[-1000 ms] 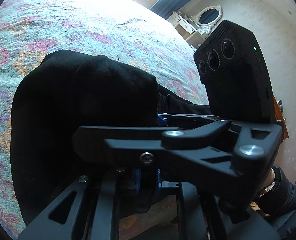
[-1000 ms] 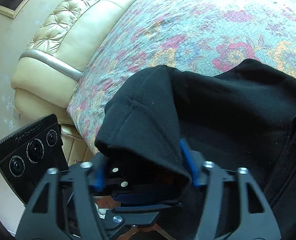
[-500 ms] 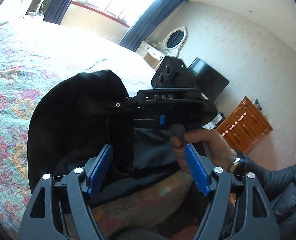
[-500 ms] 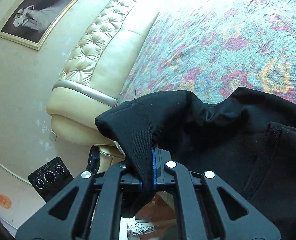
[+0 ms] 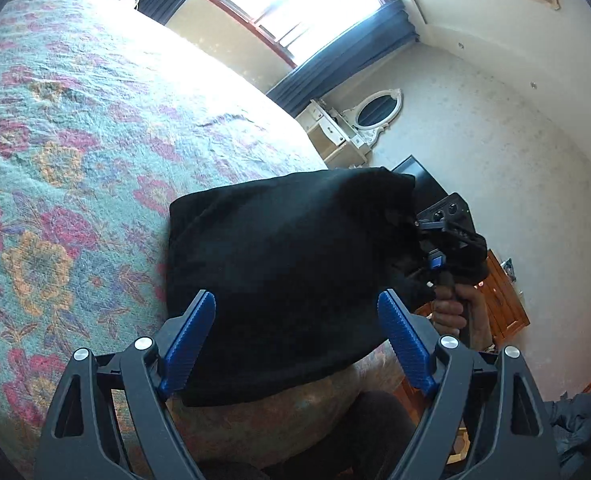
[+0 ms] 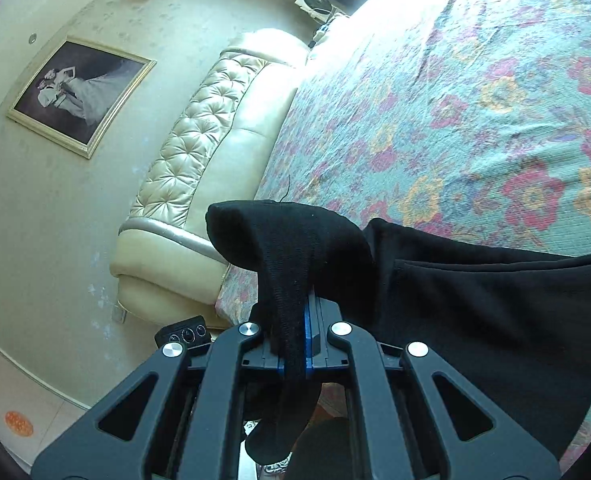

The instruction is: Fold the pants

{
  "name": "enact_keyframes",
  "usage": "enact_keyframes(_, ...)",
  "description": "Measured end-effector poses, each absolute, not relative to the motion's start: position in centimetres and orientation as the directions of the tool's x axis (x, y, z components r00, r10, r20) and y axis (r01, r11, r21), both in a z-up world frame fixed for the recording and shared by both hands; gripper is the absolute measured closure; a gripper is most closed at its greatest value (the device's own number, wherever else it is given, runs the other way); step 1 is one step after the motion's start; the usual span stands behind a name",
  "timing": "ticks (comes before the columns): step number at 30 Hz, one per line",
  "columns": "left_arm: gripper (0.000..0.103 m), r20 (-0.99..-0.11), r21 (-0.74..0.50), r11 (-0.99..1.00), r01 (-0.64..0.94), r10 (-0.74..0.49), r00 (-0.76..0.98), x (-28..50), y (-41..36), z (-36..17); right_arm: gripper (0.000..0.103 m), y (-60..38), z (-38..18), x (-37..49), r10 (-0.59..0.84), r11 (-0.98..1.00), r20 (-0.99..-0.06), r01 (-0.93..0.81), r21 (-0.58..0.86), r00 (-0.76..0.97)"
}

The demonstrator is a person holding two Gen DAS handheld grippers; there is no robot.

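Observation:
The black pants (image 5: pixel 291 276) lie bunched at the near edge of the bed, partly lifted on the right. My left gripper (image 5: pixel 295 344) is open, its blue pads (image 5: pixel 187 344) on either side of the pants' near edge, holding nothing. My right gripper (image 6: pixel 295 344) is shut on a corner of the black pants (image 6: pixel 295 264) and holds it up above the bed. It also shows in the left wrist view (image 5: pixel 447 240), at the pants' right end, with the person's hand under it.
A floral bedspread (image 5: pixel 75 140) covers the bed. A cream tufted headboard (image 6: pixel 199 148) stands at the far left in the right wrist view. A white dresser with an oval mirror (image 5: pixel 359 120) and a wooden cabinet (image 5: pixel 503 304) stand by the wall.
My left gripper has opened, let go of the pants and drawn back. My right gripper has shut on the pants' corner and lifted it.

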State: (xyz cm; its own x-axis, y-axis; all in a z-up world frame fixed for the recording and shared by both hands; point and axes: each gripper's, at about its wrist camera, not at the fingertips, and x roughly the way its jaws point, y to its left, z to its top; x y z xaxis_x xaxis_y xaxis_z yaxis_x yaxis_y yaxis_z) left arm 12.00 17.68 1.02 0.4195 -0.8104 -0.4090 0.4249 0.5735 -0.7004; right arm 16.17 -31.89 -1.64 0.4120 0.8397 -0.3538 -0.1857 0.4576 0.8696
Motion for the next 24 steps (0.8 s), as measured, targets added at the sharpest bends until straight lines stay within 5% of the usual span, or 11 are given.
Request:
enact_keyframes(13, 0.021, -0.53, -0.662, 0.603, 0.445, -0.796, 0.291, 14.1, 8.1, -3.2, 0.097, -43.3, -11.8, 12.5, 0.766, 0.466, -0.435, 0.058, 0.883, 0.474)
enact_keyframes(16, 0.021, -0.549, -0.662, 0.613, 0.431, -0.788, 0.279, 14.5, 7.1, -4.5, 0.085, -44.2, -13.7, 12.1, 0.714, 0.532, -0.509, 0.1, 0.841, 0.481)
enact_keyframes(18, 0.021, -0.557, -0.666, 0.621, 0.413, -0.782, 0.28, 14.9, 6.9, -5.3, 0.031, -45.3, -14.3, 11.1, 0.672, 0.544, -0.533, 0.145, 0.826, 0.513)
enact_keyframes(24, 0.021, -0.542, -0.684, 0.617, 0.389, -0.787, 0.294, 15.5, 7.0, -5.7, 0.023, -45.9, -16.8, 8.8, 0.709, 0.447, -0.503, 0.237, 0.862, 0.495)
